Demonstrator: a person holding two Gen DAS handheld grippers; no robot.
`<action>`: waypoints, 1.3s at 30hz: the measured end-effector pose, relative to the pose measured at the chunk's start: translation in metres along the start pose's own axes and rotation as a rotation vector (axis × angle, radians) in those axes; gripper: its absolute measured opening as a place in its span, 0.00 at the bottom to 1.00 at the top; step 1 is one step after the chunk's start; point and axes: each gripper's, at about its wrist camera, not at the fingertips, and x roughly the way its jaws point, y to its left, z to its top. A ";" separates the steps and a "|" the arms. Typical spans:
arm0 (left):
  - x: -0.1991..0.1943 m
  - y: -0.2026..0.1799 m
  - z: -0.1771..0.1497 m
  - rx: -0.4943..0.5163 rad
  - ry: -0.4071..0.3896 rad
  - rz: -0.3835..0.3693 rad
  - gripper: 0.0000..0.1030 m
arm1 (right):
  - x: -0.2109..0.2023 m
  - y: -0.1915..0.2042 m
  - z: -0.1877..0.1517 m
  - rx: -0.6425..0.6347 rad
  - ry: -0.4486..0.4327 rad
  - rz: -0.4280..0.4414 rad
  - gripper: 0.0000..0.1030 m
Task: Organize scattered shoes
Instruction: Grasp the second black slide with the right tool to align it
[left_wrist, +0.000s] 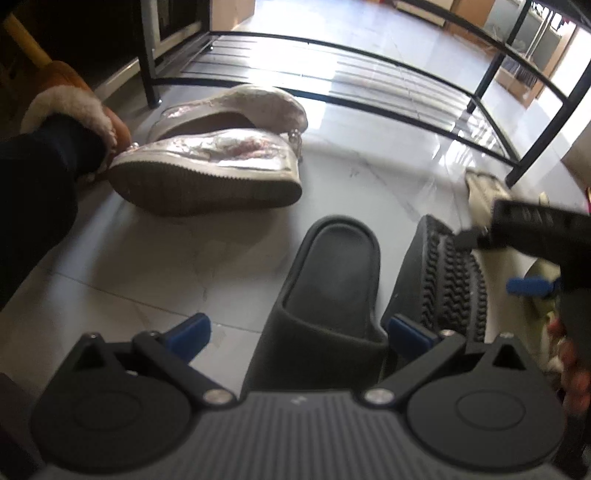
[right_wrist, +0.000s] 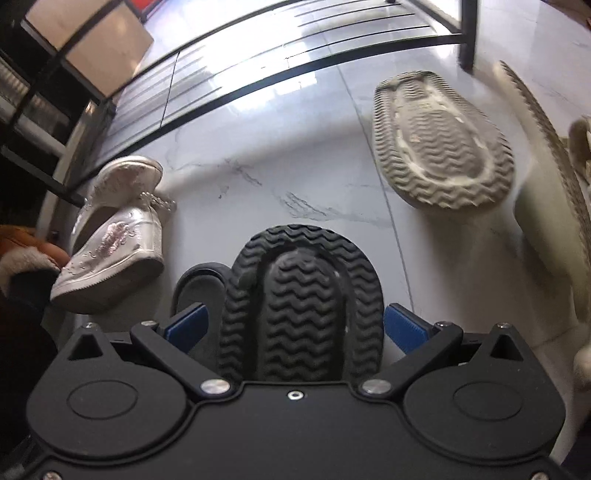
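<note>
Now I'm straddling two soft, light black foam slides, upright (left_wrist: 325, 291) and sole-up (right_wrist: 299, 306), jaws apart, aiming for their flexible sides.

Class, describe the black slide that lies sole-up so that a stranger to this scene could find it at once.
Start at the black metal shoe rack standing on the white marble floor. In front of it, between the open blue pads of the right gripper, lies the flipped black slide. Its wavy black tread faces up, unlike its upright black partner alongside, and the other upturned sole is grey.
</note>
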 end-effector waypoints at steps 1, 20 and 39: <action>0.001 -0.001 -0.001 0.013 0.003 0.011 0.99 | 0.004 0.003 0.006 -0.006 0.014 -0.016 1.00; 0.010 0.002 -0.004 0.024 0.051 0.061 0.99 | 0.070 0.018 0.020 -0.073 0.231 -0.341 0.88; 0.016 0.003 -0.005 0.012 0.075 0.060 0.99 | 0.020 0.032 0.003 -0.135 0.098 -0.250 0.81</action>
